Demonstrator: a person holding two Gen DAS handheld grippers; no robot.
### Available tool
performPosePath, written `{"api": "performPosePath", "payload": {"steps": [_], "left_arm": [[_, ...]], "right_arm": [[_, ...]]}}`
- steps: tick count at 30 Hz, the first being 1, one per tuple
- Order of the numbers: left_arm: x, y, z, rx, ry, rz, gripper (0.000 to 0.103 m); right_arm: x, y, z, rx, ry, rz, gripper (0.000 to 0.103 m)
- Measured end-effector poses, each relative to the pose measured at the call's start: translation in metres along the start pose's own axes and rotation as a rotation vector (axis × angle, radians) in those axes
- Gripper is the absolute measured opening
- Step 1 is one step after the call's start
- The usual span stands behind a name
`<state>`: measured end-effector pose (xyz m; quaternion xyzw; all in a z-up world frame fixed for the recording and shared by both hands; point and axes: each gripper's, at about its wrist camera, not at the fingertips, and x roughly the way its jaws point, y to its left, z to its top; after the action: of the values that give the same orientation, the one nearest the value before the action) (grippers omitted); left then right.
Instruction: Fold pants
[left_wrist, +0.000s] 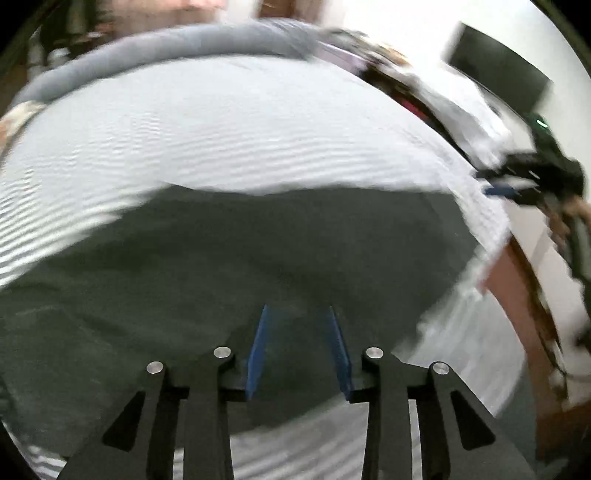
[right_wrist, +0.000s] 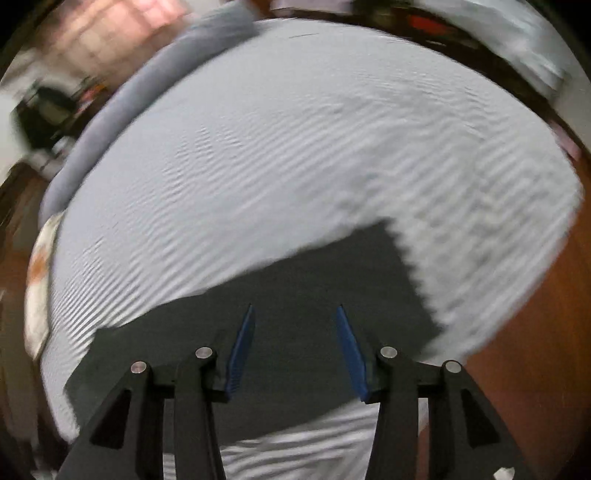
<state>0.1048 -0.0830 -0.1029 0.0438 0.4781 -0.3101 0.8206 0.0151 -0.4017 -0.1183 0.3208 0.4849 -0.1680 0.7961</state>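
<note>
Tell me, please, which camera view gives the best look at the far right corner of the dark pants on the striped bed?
The right wrist view: the dark pants show a distinct squared corner against the striped sheet, ahead of the open right claw. The left wrist view shows a broader, blurrier spread of pants beyond the open left claw, with no clear corner.

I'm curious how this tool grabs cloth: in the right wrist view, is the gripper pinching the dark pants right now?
No, the right gripper is open, its blue fingers spread apart above the pants.

Striped white bed (left_wrist: 229, 122), dark pants (left_wrist: 258, 251) spread flat, grey bolster (left_wrist: 147, 51) at far edge
</note>
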Motion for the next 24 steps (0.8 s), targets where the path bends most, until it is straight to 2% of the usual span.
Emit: {"api": "performPosePath", "payload": {"steps": [3, 6, 10, 13, 17, 24], "left_arm": [[-0.001, 0.046, 0.018, -0.132, -0.035, 0.128, 0.036], [0.006, 0.080, 0.029, -0.230, -0.028, 0.208, 0.036], [0.025, 0.104, 0.041, -0.229, -0.008, 0.293, 0.036], [0.043, 0.113, 0.041, -0.225, 0.017, 0.303, 0.036], [0.054, 0.123, 0.032, -0.268, 0.037, 0.278, 0.036], [0.048, 0.125, 0.014, -0.253, 0.094, 0.254, 0.036]], "right_arm": [[0.021, 0.070, 0.007, -0.120, 0.073, 0.108, 0.043], [0.052, 0.135, 0.013, -0.212, 0.168, 0.188, 0.043], [0.094, 0.212, 0.013, -0.284, 0.299, 0.273, 0.042], [0.122, 0.259, 0.011, -0.347, 0.362, 0.280, 0.042], [0.162, 0.312, 0.001, -0.406, 0.446, 0.276, 0.042], [0.216, 0.339, -0.018, -0.436, 0.572, 0.275, 0.042]]}}
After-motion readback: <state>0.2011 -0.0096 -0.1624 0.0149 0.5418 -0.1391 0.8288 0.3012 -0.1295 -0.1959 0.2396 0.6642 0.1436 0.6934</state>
